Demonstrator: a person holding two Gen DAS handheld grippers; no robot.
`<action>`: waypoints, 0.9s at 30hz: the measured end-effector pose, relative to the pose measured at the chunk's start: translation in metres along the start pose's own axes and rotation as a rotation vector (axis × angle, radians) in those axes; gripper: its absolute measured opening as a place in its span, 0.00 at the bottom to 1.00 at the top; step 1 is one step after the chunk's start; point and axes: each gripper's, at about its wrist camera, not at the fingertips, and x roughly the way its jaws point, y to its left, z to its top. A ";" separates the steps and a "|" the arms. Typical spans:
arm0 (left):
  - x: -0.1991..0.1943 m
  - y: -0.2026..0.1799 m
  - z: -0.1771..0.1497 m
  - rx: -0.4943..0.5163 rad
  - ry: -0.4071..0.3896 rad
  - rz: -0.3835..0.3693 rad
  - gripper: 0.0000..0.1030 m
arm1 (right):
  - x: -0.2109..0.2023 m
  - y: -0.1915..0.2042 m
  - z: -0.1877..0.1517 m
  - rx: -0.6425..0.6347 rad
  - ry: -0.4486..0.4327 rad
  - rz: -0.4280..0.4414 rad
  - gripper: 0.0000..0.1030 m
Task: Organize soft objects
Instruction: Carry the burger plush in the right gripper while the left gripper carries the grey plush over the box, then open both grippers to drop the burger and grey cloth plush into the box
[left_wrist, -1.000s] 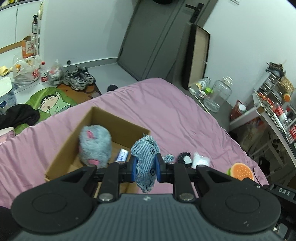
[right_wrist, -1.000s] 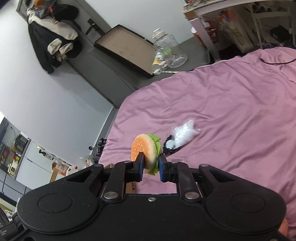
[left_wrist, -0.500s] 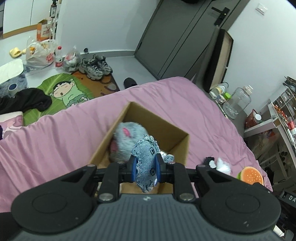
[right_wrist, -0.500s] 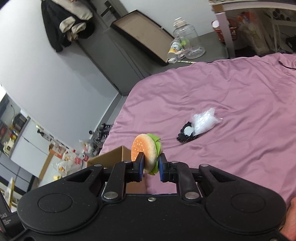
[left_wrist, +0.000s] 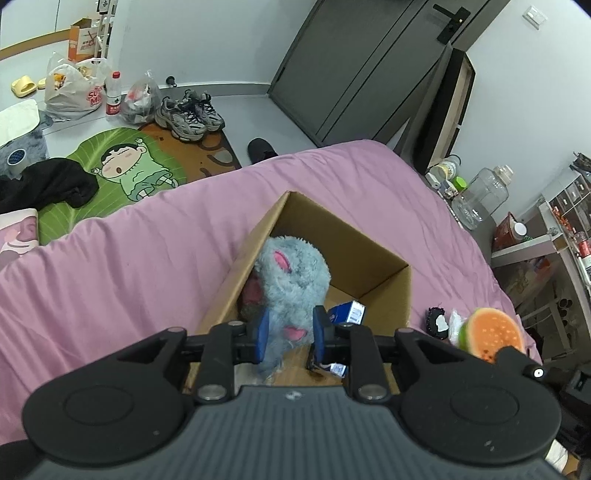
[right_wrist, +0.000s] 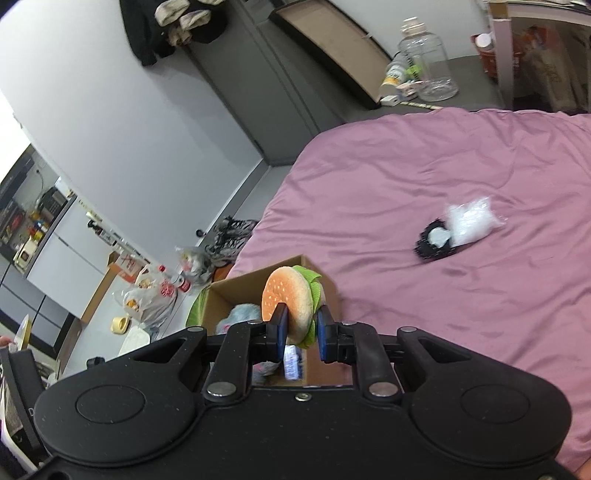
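An open cardboard box stands on the purple bed. Inside lies a fluffy grey-blue plush with pink ears. My left gripper hangs over the box, open and empty; the denim toy is out of sight. My right gripper is shut on a plush burger and holds it above the box's near edge. The burger also shows at the right of the left wrist view.
A black-and-white soft item and a clear plastic bag lie on the bed to the right of the box. A small blue carton sits in the box. Shoes, bags and a cartoon mat are on the floor.
My left gripper has opened and let go of the denim toy over the box. My right gripper has carried the burger closer to the box.
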 end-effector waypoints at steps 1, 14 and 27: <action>0.000 0.001 0.001 -0.002 0.001 -0.003 0.22 | 0.002 0.004 -0.001 -0.004 0.007 0.002 0.16; -0.010 0.003 0.006 -0.005 0.005 -0.004 0.36 | 0.019 0.031 -0.022 -0.015 0.101 -0.014 0.35; -0.028 -0.018 0.002 0.053 -0.005 0.023 0.65 | -0.013 0.002 -0.005 0.074 0.034 -0.063 0.43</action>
